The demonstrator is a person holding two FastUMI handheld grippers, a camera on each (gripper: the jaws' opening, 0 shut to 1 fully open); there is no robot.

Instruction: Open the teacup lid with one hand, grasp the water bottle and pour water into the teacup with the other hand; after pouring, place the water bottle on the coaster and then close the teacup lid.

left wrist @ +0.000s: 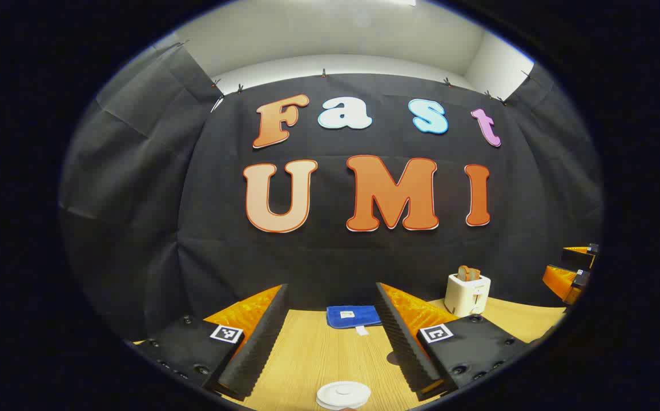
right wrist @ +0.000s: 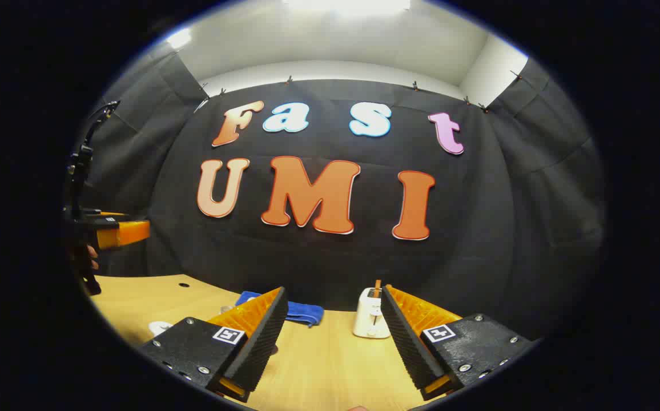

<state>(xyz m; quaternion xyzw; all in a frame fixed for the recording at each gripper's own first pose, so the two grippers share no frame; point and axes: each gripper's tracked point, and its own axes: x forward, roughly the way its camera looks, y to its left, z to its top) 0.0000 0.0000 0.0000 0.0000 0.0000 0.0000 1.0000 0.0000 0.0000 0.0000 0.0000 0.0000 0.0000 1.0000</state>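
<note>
A round white teacup lid (left wrist: pixel 343 395) lies low in the left gripper view, on the wooden table between and below my left gripper's two fingers. My left gripper (left wrist: pixel 331 297) is open, nothing held, hovering above the lid. My right gripper (right wrist: pixel 333 291) is open too, with nothing between its fingers, above the table. The right gripper view has the left gripper (right wrist: pixel 107 231) at its far left edge, held by a hand (right wrist: pixel 87 251). A small white object (right wrist: pixel 160 327) peeks out beside the right gripper's left finger; I cannot tell what it is. The right gripper (left wrist: pixel 575 274) appears at the right edge of the left gripper view.
A folded blue cloth (left wrist: pixel 353 315) (right wrist: pixel 290 311) lies at the back of the wooden table (left wrist: pixel 313 354) near the wall. A white toaster (left wrist: pixel 467 294) (right wrist: pixel 371 319) with bread in it stands to the right of it. A small hole (right wrist: pixel 184 284) marks the tabletop at left.
</note>
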